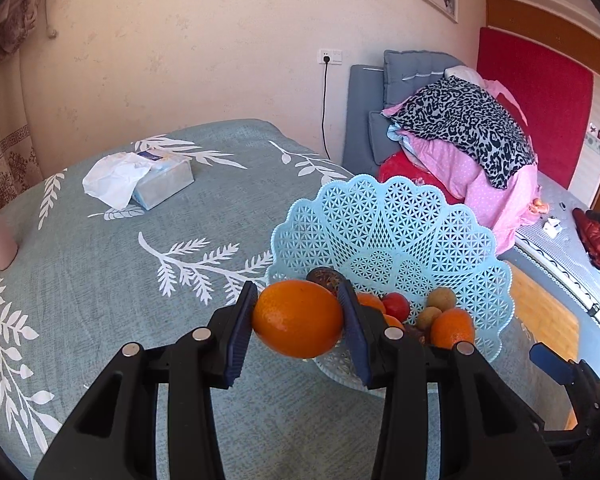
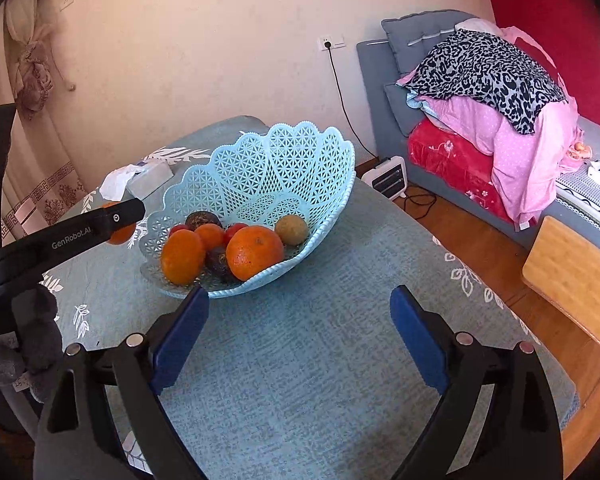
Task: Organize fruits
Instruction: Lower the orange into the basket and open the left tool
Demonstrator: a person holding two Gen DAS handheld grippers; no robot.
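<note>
Pads of the left hand-held gripper (image 1: 298, 318) are clamped on a large orange (image 1: 298, 318), one blue pad on each flank, the fruit carried clear of the bench (image 1: 100, 280) and just beside the near-left rim of the basket (image 1: 440, 216). In the right wrist view the same orange (image 2: 120, 234) shows partly hidden behind that gripper's black arm, to the left of the basket and outside it. The right hand-held gripper (image 2: 298, 320) stands with its jaws wide apart and nothing between them, hovering over bare cloth in front of the basket. Inside the basket lie two more oranges, a smaller orange fruit, red fruits, a dark round fruit and brownish round ones, grouped at its near side. A tissue box (image 1: 164, 178) sits on the bench beyond the basket, well apart from it. Judgement: the step in hand is delivery of the held orange into the basket. The next move calls for carrying it over the rim to an open spot at the far side, lowering it, then releasing so that it does not roll against the pile.
</note>
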